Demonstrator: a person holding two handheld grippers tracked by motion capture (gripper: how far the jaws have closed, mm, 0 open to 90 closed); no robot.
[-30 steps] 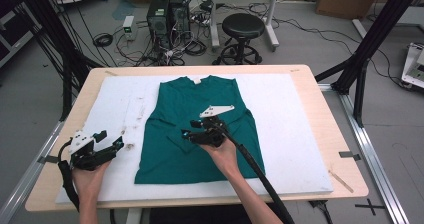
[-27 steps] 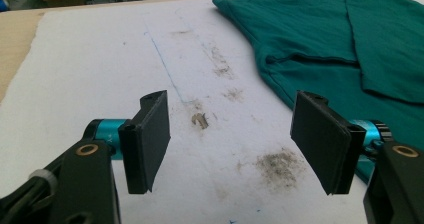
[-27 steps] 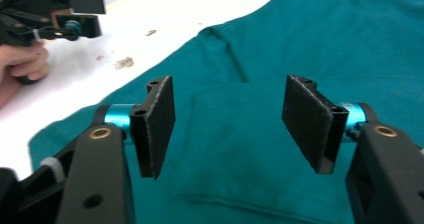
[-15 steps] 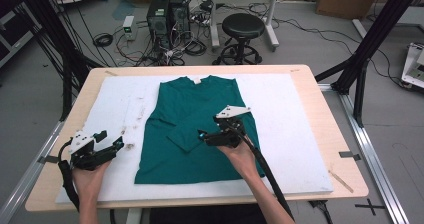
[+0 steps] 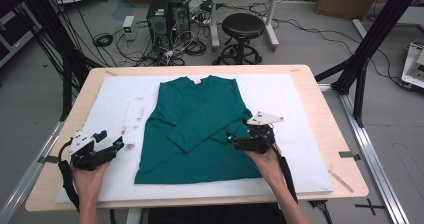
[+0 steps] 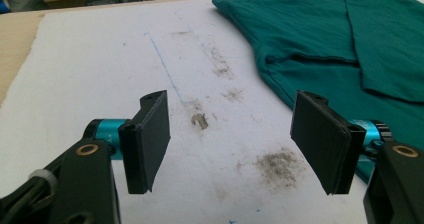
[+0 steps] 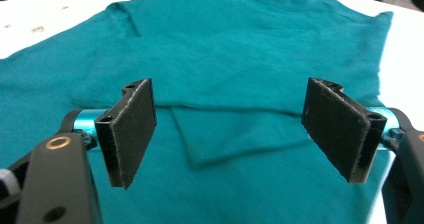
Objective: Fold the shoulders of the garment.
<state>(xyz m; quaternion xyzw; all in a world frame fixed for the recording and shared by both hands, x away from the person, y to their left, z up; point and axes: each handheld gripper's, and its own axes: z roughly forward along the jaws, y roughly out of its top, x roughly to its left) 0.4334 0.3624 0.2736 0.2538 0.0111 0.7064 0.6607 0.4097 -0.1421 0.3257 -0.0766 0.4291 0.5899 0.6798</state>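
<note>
The right gripper (image 5: 231,140), jaws just spread and empty, hovers over the folded teal cotton shirt (image 5: 200,119); the spread left gripper (image 5: 112,143) rests on bare white padding (image 5: 300,104) left of the shirt's edge.

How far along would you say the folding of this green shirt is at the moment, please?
Done: the green shirt lies flat on the white mat with both sleeves folded across its middle. In hand: nothing; the right gripper, jaws just opened and empty, sits over the shirt's right edge, and the left gripper is open above the mat. Left: probably folding the body itself.
</note>
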